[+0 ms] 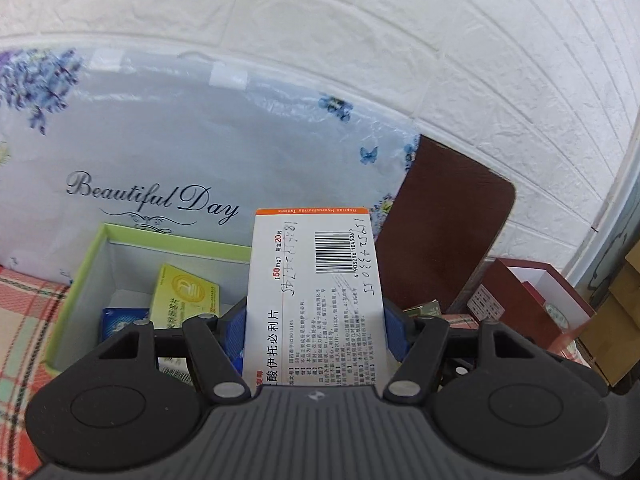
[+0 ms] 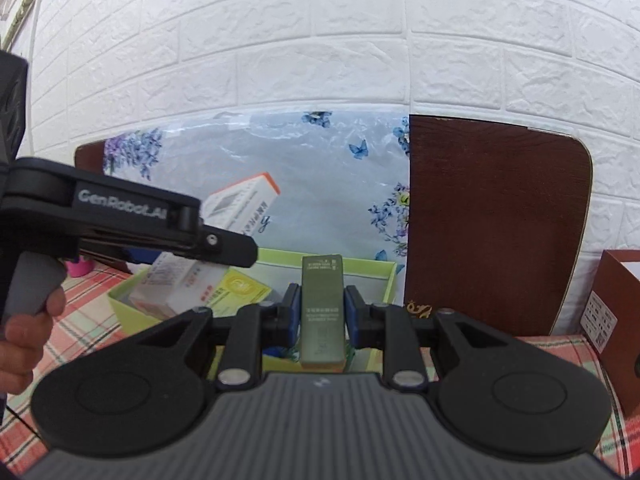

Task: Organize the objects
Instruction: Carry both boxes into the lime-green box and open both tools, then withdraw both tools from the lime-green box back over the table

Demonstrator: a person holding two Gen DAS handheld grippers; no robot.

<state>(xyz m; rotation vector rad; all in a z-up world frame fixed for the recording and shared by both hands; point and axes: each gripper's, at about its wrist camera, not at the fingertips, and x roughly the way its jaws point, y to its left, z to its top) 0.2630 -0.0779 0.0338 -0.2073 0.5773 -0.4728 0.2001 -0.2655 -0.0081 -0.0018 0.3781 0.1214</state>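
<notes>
My left gripper (image 1: 315, 312) is shut on a white medicine box (image 1: 312, 280) with an orange end, its blue pads pressing both long sides. Below it to the left stands an open green-rimmed box (image 1: 172, 240) holding a yellow packet (image 1: 184, 296) and a blue packet (image 1: 120, 322). In the right wrist view my right gripper (image 2: 322, 304) is shut on a slim olive-green box (image 2: 320, 272), held above the near edge of the green-rimmed box (image 2: 360, 268). The left gripper (image 2: 236, 232) with its white box (image 2: 244, 200) hangs over that box's left side.
A floral plastic bag (image 1: 180, 140) and a dark brown board (image 2: 496, 220) lean on the white brick wall behind the box. A red-brown carton (image 2: 616, 300) stands at the right. A plaid cloth (image 1: 24, 320) covers the table. A person's hand (image 2: 24, 340) grips the left handle.
</notes>
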